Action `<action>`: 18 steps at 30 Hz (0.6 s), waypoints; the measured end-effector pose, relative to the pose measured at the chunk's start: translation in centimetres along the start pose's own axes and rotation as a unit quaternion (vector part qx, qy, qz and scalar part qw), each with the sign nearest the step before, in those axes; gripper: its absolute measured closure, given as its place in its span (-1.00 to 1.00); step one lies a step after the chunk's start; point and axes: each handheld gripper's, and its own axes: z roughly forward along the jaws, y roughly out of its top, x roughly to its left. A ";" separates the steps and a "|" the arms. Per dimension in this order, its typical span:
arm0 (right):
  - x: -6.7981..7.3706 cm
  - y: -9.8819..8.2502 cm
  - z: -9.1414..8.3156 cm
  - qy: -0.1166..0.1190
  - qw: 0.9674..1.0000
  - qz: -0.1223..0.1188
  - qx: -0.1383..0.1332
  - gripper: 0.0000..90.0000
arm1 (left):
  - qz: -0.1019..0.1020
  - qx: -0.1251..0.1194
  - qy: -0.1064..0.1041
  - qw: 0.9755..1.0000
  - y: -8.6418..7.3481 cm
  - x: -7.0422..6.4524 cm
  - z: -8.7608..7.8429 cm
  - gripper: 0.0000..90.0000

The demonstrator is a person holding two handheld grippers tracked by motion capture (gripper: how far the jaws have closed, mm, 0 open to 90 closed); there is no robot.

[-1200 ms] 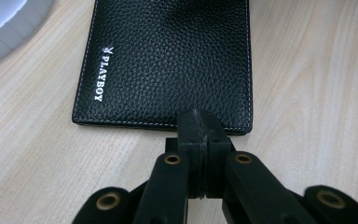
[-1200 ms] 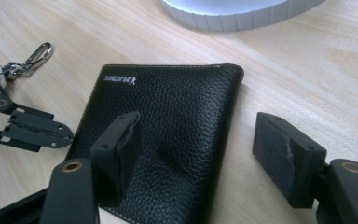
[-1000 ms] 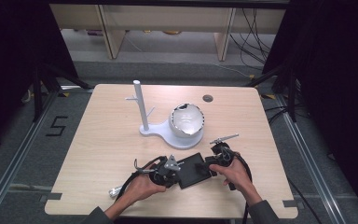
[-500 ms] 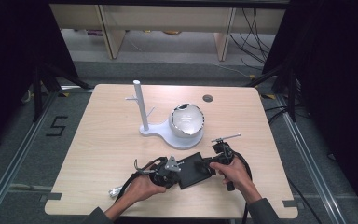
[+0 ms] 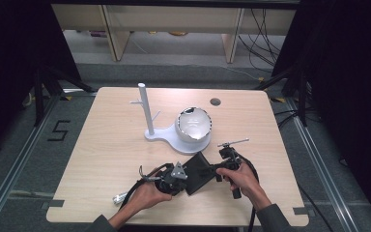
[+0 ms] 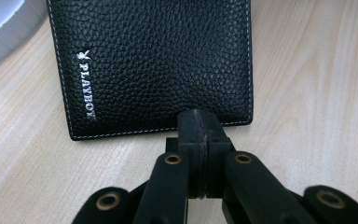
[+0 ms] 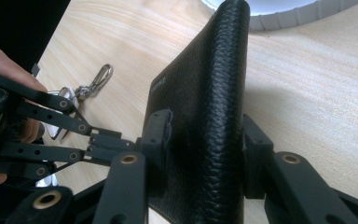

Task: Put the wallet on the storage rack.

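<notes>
Near the table's front edge, the left gripper (image 5: 174,175) is clenched on the black wallet's (image 5: 199,170) edge. The right gripper (image 5: 221,166), its jaws just closing, flanks the wallet's spine from the other side. Beyond stands a white stand (image 5: 147,113) beside a bowl (image 5: 193,123), contents unclear.

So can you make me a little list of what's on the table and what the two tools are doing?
held thing: black wallet, closed, white stitching
left tool: shut, pinching the wallet's near edge
right tool: around the wallet's folded spine, has just been closing
nearby: white stand with a peg post; white bowl on its base
also: metal clip beside the person's left hand
surface: wooden table
</notes>
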 end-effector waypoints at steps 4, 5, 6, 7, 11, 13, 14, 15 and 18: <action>0.0 0.0 -0.2 0.007 1.000 0.009 0.002 0.49 | 0.000 0.001 0.001 1.000 0.0 0.0 0.0 0.97; 0.0 0.0 -0.4 0.014 1.000 0.007 0.004 0.52 | 0.002 0.001 0.001 1.000 0.0 0.0 0.0 0.97; 0.0 0.0 -0.5 0.026 1.000 0.006 0.004 0.55 | 0.002 0.002 0.002 1.000 0.0 0.0 0.0 0.97; -0.1 0.0 -0.6 0.028 1.000 -0.001 0.000 0.58 | 0.002 0.001 0.002 1.000 0.0 0.0 0.0 0.97; 0.5 0.2 -0.9 0.026 1.000 -0.008 0.003 0.64 | 0.002 0.000 0.005 1.000 0.0 -0.1 -0.1 0.96; 0.9 0.4 -1.0 0.032 0.999 -0.006 0.012 0.66 | 0.003 0.001 0.003 1.000 0.0 0.0 -0.2 0.94; 1.0 0.5 -0.9 0.028 0.999 -0.018 0.007 0.67 | 0.002 0.002 0.002 1.000 0.0 0.0 -0.2 0.93; 1.2 0.6 -0.9 0.022 1.000 -0.019 0.006 0.68 | 0.002 0.001 0.003 1.000 0.0 0.0 -0.3 0.92; 1.6 1.1 -0.8 0.028 0.998 -0.049 -0.001 0.71 | 0.001 -0.002 0.000 1.000 0.0 0.1 -0.7 0.84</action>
